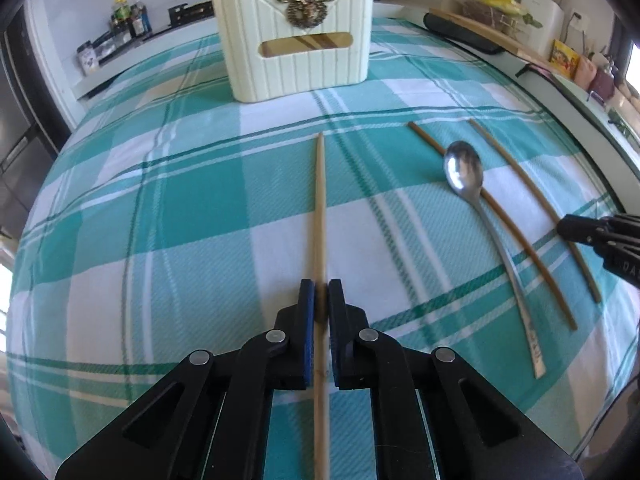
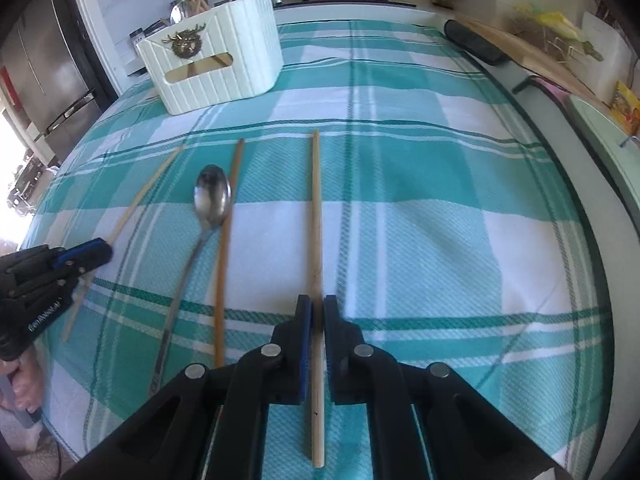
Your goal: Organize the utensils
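Left gripper [image 1: 319,294] clamped on one chopstick [image 1: 320,208], right gripper [image 2: 318,308] on another [image 2: 316,216]; both best lifted level toward holder [image 1: 296,40].

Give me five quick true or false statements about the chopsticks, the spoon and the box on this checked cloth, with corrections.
1. The left gripper is closed on a chopstick. True.
2. The right gripper is wide open. False: its fingers clamp the rightmost chopstick.
3. The spoon lies bowl toward the white box. True.
4. The spoon is in the box. False: it lies on the tablecloth.
5. The spoon lies beside a brown chopstick. True.
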